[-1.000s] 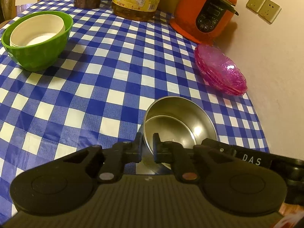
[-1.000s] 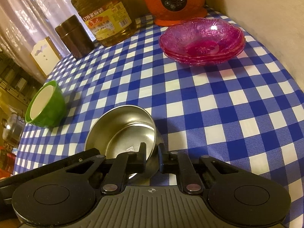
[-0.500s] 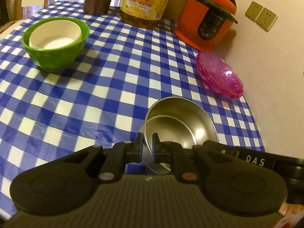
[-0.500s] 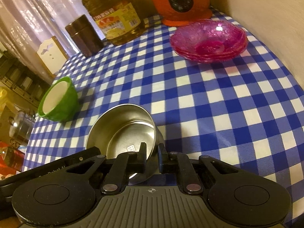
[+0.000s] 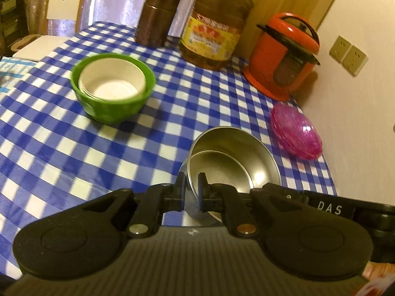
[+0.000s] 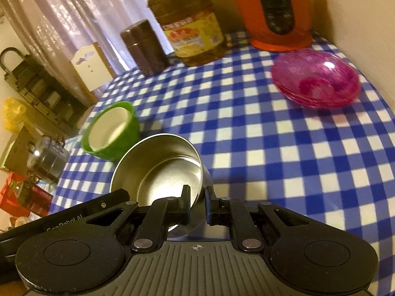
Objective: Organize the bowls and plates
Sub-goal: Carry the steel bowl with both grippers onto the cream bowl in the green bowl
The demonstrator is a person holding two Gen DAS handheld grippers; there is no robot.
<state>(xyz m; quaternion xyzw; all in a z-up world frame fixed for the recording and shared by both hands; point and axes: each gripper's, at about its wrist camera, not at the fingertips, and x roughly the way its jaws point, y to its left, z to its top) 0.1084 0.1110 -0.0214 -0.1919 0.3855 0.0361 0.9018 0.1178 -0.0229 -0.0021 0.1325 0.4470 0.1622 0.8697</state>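
A steel bowl (image 5: 237,157) with a smaller steel bowl nested inside is held above the blue checked tablecloth (image 5: 61,148). My left gripper (image 5: 189,187) is shut on its near rim. My right gripper (image 6: 197,197) is shut on the rim of the same steel bowl (image 6: 160,170) from the other side. A green bowl (image 5: 113,103) with a white bowl inside stands at the left; it also shows in the right wrist view (image 6: 111,130). A stack of pink glass plates (image 5: 296,133) lies at the right by the wall, also in the right wrist view (image 6: 316,79).
An orange rice cooker (image 5: 284,54), a big oil bottle (image 5: 212,29) and a brown canister (image 5: 155,24) stand along the far edge. A wall (image 5: 358,123) runs along the right. A white chair back (image 5: 64,0) is beyond the table.
Both grippers have lifted the steel bowl and pulled back from the table. The green bowl and the far objects now sit nearer the middle of the views.
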